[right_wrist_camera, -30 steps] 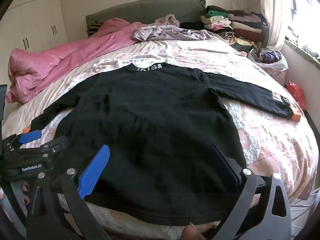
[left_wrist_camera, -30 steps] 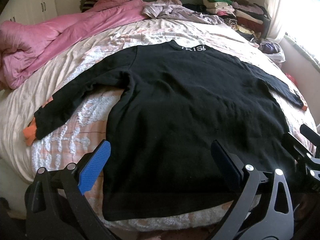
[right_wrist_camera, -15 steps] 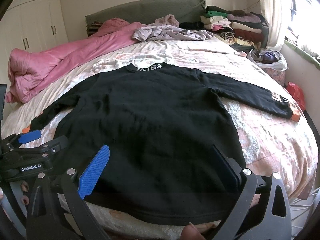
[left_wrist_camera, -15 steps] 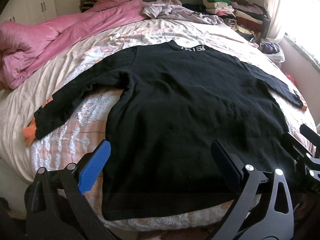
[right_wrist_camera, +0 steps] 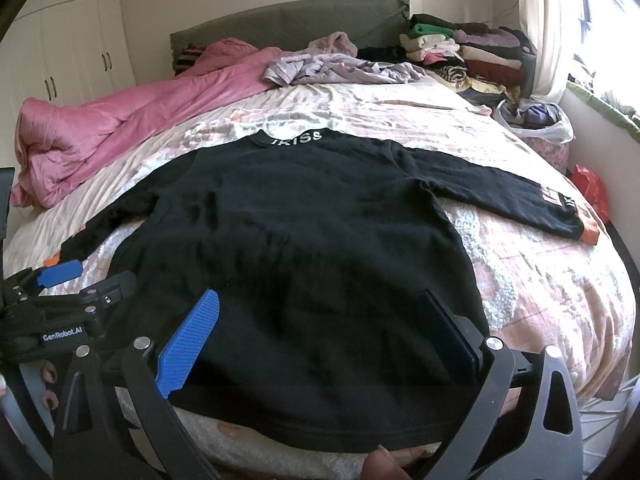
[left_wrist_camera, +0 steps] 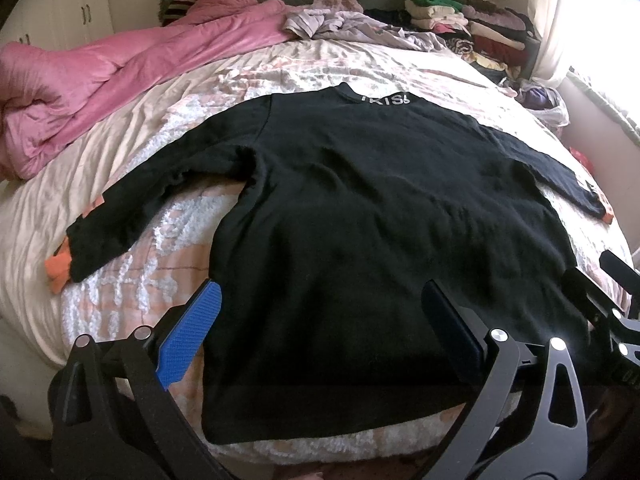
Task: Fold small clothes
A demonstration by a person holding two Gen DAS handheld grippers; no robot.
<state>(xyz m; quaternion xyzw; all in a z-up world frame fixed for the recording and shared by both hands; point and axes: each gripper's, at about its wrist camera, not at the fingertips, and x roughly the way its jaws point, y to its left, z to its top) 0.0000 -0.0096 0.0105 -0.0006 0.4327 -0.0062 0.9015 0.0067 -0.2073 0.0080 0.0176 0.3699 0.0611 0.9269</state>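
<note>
Left wrist view: our left gripper (left_wrist_camera: pixel 320 312) hangs wide, empty, over the black sweater (left_wrist_camera: pixel 360 216) spread flat on the bed (left_wrist_camera: pixel 280 64); a one-layer pinch could drag it askew.

Right wrist view: our right gripper (right_wrist_camera: pixel 320 312) gapes likewise; pink duvet (right_wrist_camera: pixel 132 120), stacked clothes (right_wrist_camera: pixel 460 48), wardrobe (right_wrist_camera: pixel 68 44).

pink duvet (right_wrist_camera: pixel 132 120) | folded clothes stack (right_wrist_camera: pixel 460 48) | wardrobe (right_wrist_camera: pixel 76 40) | headboard (right_wrist_camera: pixel 288 20)

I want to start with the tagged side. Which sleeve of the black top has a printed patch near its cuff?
The black top's right-hand sleeve, toward the window: a striped patch sits above its orange cuff. The left-hand sleeve shows only orange trim.
</note>
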